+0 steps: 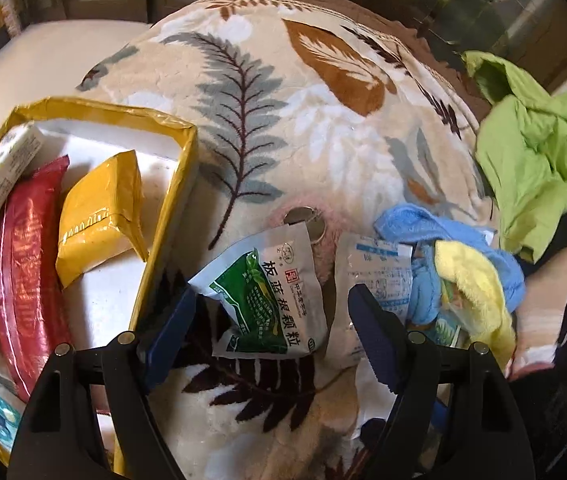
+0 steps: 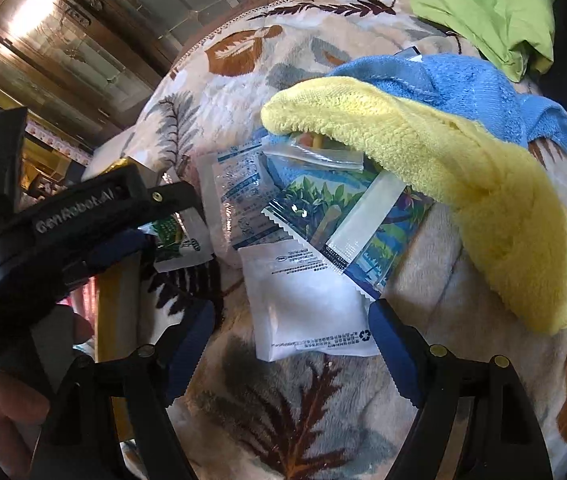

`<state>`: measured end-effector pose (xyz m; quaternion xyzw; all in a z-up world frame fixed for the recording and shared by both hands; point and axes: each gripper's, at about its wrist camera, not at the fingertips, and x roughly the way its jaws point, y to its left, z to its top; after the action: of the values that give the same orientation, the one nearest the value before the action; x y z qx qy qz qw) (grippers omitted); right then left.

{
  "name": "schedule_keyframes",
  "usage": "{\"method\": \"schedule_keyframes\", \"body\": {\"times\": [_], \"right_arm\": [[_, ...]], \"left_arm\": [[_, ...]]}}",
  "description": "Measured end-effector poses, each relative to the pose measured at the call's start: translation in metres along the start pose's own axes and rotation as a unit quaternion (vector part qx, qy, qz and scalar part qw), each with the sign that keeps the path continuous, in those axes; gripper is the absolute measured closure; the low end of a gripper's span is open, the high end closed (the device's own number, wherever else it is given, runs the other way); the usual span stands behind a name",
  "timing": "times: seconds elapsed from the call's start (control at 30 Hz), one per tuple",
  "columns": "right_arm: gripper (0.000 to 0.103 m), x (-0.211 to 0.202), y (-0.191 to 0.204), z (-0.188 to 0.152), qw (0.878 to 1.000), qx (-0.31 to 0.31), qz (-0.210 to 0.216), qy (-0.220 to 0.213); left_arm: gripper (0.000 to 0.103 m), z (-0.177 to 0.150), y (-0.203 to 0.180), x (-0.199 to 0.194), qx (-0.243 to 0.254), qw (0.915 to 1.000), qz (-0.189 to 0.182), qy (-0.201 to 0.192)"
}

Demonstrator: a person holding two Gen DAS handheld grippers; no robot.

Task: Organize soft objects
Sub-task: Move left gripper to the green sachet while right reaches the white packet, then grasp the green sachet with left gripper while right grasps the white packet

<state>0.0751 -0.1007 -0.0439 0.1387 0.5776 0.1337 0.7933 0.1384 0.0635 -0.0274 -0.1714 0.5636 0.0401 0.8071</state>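
Left gripper (image 1: 271, 312) stood open over a green sachet (image 1: 267, 300) on the leaf-print blanket (image 1: 283, 120), the yellow box (image 1: 171, 208) at nine o'clock. Right gripper (image 2: 291, 344) was likewise open around a white packet (image 2: 307, 312), with a yellow cloth (image 2: 463, 184) at two o'clock. Judged step: picking sachets for boxing; closure on the packet was required next.

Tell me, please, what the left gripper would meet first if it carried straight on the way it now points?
Most likely the green and white sachet, which lies on the leaf-patterned blanket between the open fingers of the left gripper. Depth is hard to judge in the fisheye view.
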Motion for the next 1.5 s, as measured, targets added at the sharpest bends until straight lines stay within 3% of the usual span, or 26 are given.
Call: {"method": "schedule_keyframes", "body": {"times": [0.27,0.37,0.53,0.63,0.83,0.87,0.9,1.13,1.17,1.5], "right_arm": [[0.022,0.012,0.002,0.006,0.999,-0.022,-0.041,0.004],[0.021,0.018,0.008,0.008,0.998,-0.041,-0.056,0.004],[0.021,0.020,0.010,0.008,0.998,-0.044,-0.054,0.003],[0.022,0.017,0.004,0.009,0.998,-0.034,-0.045,0.004],[0.022,0.016,0.008,0.006,0.997,-0.048,-0.054,0.004],[0.024,0.016,0.010,0.005,0.997,-0.051,-0.057,0.004],[0.027,0.016,0.011,0.005,0.997,-0.054,-0.058,0.003],[0.057,0.014,0.010,0.010,0.995,-0.070,-0.065,-0.007],[0.077,0.012,0.009,0.009,0.996,-0.069,-0.059,-0.007],[0.082,-0.002,-0.006,-0.003,0.999,-0.041,0.008,0.007]], "left_arm": [[0.024,0.000,-0.002,0.002,-0.007,1.0000,0.005,0.000],[0.025,0.001,-0.006,0.004,-0.009,0.9998,-0.012,0.012],[0.026,0.000,-0.012,0.001,0.005,0.9999,-0.014,0.001],[0.043,0.002,-0.004,0.007,-0.005,0.9999,-0.004,0.010],[0.045,0.002,-0.004,0.008,0.003,0.9999,-0.001,0.012],[0.047,0.001,-0.005,0.008,0.007,0.9999,0.000,0.013],[0.058,-0.001,-0.006,0.007,0.012,0.9998,-0.001,0.013],[0.070,-0.009,-0.003,0.008,0.014,0.9995,-0.018,0.023],[0.071,-0.009,-0.001,0.007,0.012,0.9993,-0.025,0.024],[0.072,-0.028,0.005,0.003,0.031,0.9983,-0.037,0.033]]}}
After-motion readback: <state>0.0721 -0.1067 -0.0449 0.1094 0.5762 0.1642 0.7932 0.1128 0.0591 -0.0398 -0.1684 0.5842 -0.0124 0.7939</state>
